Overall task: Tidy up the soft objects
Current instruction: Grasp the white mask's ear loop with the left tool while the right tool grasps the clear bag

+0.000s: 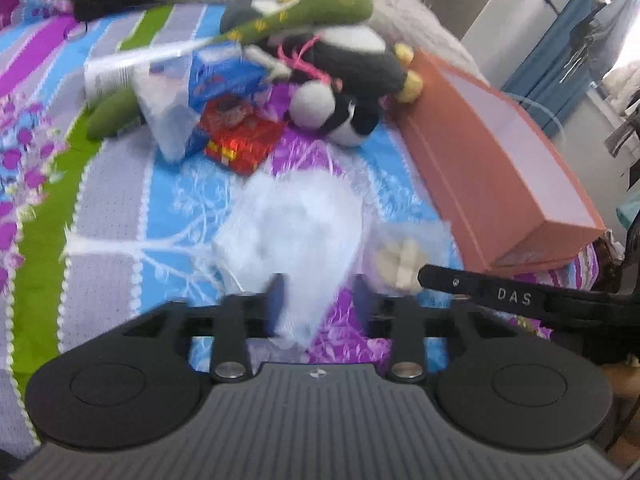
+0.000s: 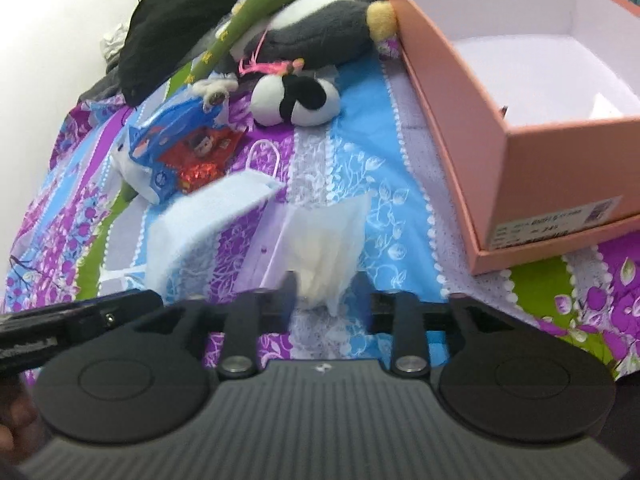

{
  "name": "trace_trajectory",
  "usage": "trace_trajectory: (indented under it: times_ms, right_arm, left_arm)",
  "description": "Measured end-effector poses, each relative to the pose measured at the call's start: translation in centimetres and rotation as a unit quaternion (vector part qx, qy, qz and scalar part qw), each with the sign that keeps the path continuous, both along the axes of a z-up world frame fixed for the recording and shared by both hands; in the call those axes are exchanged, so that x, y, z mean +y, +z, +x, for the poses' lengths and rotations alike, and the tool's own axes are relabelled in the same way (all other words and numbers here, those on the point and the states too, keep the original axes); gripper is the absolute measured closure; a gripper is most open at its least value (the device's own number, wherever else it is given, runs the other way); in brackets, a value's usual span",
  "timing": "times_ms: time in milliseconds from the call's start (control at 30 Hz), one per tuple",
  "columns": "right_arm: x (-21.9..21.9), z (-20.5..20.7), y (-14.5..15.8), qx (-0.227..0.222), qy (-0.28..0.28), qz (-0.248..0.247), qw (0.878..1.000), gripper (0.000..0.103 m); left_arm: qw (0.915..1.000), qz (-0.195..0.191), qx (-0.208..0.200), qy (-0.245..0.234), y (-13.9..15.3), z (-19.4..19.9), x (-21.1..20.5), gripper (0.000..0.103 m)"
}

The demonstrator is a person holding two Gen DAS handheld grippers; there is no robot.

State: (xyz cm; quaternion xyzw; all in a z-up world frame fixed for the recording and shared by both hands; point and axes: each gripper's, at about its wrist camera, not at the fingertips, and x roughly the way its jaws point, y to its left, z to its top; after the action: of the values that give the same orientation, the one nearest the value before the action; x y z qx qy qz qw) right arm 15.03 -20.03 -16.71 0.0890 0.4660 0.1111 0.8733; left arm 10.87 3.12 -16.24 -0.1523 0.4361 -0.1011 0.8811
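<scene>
On a striped floral bedspread, my left gripper [image 1: 318,304] stands open around a pale blue face mask [image 1: 296,220], which lies blurred between its fingers. My right gripper [image 2: 330,300] stands open around a crumpled white tissue [image 2: 326,240]; the mask [image 2: 208,216] lies to its left. A black-and-white plush penguin [image 1: 344,76] [image 2: 304,28], a small black-and-white plush ball [image 2: 296,100] and a long green plush [image 1: 304,12] [image 2: 256,16] lie at the back. An open pink box [image 2: 500,128] stands at the right, empty inside.
Blue and red snack packets [image 1: 228,120] [image 2: 180,148] lie left of the plush toys. A black garment [image 2: 172,20] lies at the back left. The pink box [image 1: 492,160] runs along the bed's right edge. The right gripper's body [image 1: 500,292] shows in the left view.
</scene>
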Motion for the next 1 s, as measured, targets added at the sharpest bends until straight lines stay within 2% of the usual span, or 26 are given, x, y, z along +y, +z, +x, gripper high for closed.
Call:
trace_trajectory:
  times_ms: [133, 167, 200, 267, 367, 433, 500, 533, 567, 733, 867, 1000]
  right_arm:
    - [0.1, -0.4, 1.1, -0.03, 0.001, -0.016, 0.999, 0.056]
    - [0.2, -0.4, 1.3, -0.037, 0.003, -0.021, 0.999, 0.056]
    - [0.2, -0.4, 1.4, -0.041, 0.005, -0.024, 0.999, 0.056]
    - [0.4, -0.3, 1.5, -0.045, 0.015, -0.016, 0.999, 0.056]
    - [1.2, 0.2, 1.1, -0.046, 0.032, -0.026, 0.998, 0.056]
    - [1.8, 0.8, 0.3, -0.037, 0.044, -0.041, 0.998, 0.056]
    - [2.1, 1.1, -0.4, -0.029, 0.052, -0.053, 0.997, 0.053]
    - [2.2, 1.2, -0.7, -0.028, 0.054, -0.058, 0.996, 0.042]
    - [2.3, 1.2, -1.0, -0.029, 0.057, -0.062, 0.996, 0.036]
    - [2.7, 1.9, -2.0, -0.033, 0.067, -0.086, 0.993, 0.035]
    - [2.9, 2.3, -2.9, -0.027, 0.081, -0.087, 0.993, 0.035]
    - [3.5, 2.2, -3.4, -0.03, 0.1, -0.095, 0.99, 0.035]
  left_arm:
    - [0.9994, -0.008, -0.032, 0.008, 1.2, 0.0, 0.2, 0.053]
    - [0.9993, -0.005, -0.035, 0.007, 1.5, 0.1, 0.2, 0.047]
    - [0.9993, 0.0, -0.038, 0.004, 1.7, 0.2, 0.1, 0.037]
    - [0.9985, 0.025, -0.049, -0.001, 1.9, 0.6, -0.3, 0.028]
    - [0.9966, 0.063, -0.053, -0.011, 1.4, 1.6, -0.6, 0.028]
    - [0.9964, 0.073, -0.041, -0.012, 0.5, 2.4, -0.5, 0.028]
    - [0.9968, 0.07, -0.034, -0.017, -0.4, 3.1, -0.3, 0.028]
    - [0.9969, 0.069, -0.032, -0.02, -0.7, 3.5, -0.2, 0.028]
    - [0.997, 0.067, -0.032, -0.024, -1.0, 3.7, -0.2, 0.028]
    - [0.9971, 0.064, -0.02, -0.037, -2.5, 5.0, -0.6, 0.028]
    - [0.997, 0.061, -0.008, -0.047, -3.5, 5.7, -0.9, 0.03]
    - [0.9968, 0.055, 0.002, -0.059, -4.3, 6.1, -1.2, 0.041]
